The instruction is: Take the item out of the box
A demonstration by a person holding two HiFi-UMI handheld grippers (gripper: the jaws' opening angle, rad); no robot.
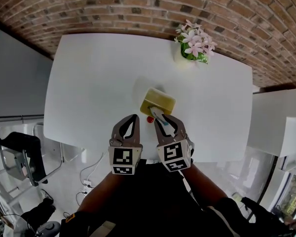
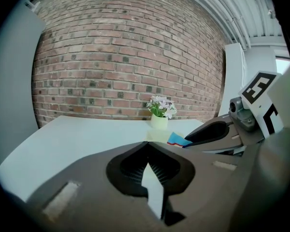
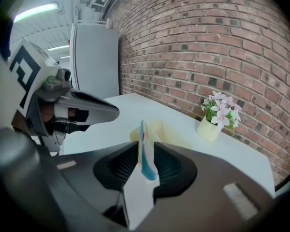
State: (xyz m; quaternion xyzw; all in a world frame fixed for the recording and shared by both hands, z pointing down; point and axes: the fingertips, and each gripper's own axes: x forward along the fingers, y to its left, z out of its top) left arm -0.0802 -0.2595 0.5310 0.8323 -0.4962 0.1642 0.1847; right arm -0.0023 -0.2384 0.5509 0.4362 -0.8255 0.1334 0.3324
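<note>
While your right gripper stands wide, pads loose around the flat item, its long axis runs from those jaws toward the yellow box just ahead on the table; left gripper: closed, empty, alongside.

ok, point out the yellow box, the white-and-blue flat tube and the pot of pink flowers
Yellow rectangular box [image 1: 164,101], head view: far part of its top.
White-and-blue flat tube [image 3: 147,163], right gripper view: its blue-printed middle.
Pale yellow pot of pink flowers [image 3: 209,128], right gripper view: pot wall.
</note>
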